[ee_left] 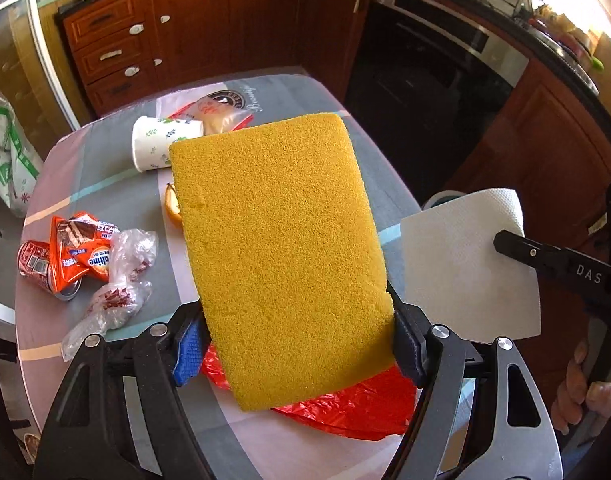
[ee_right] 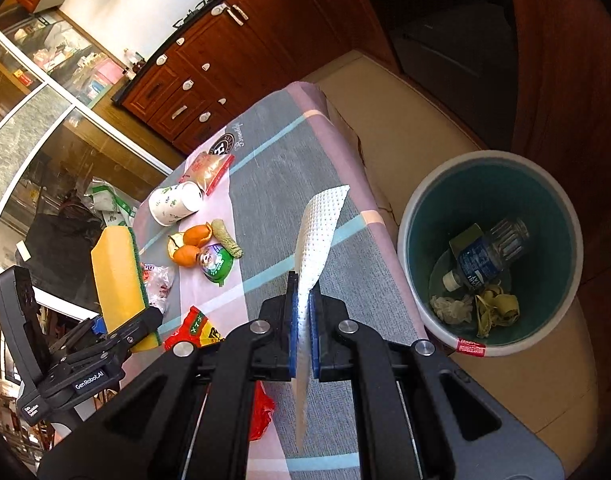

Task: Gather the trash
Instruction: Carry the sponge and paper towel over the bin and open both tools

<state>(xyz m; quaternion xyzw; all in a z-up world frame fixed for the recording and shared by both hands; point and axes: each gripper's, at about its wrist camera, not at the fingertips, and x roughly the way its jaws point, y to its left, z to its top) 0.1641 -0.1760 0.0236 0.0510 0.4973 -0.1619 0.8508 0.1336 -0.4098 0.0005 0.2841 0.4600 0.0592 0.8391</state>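
The left gripper (ee_left: 293,344) is clamped on a yellow sponge (ee_left: 277,248), held above the table (ee_right: 273,152), long axis running from the jaws toward 12 o'clock. The right gripper (ee_right: 303,340) pinches a white paper towel (ee_right: 317,236) edge-on, its length rising toward 12 o'clock, tip leaning to 1. At 3 o'clock of it on the floor stands the trash bin (ee_right: 409,216), holding a plastic bottle (ee_right: 481,256). A tipped paper cup (ee_right: 173,202) lies at 10 o'clock.

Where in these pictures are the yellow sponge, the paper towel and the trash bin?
sponge (ee_left: 277,256): left wrist view, middle of its yellow face.
paper towel (ee_right: 315,240): right wrist view, dimpled sheet above the fingers.
trash bin (ee_right: 415,208): right wrist view, pale rim.
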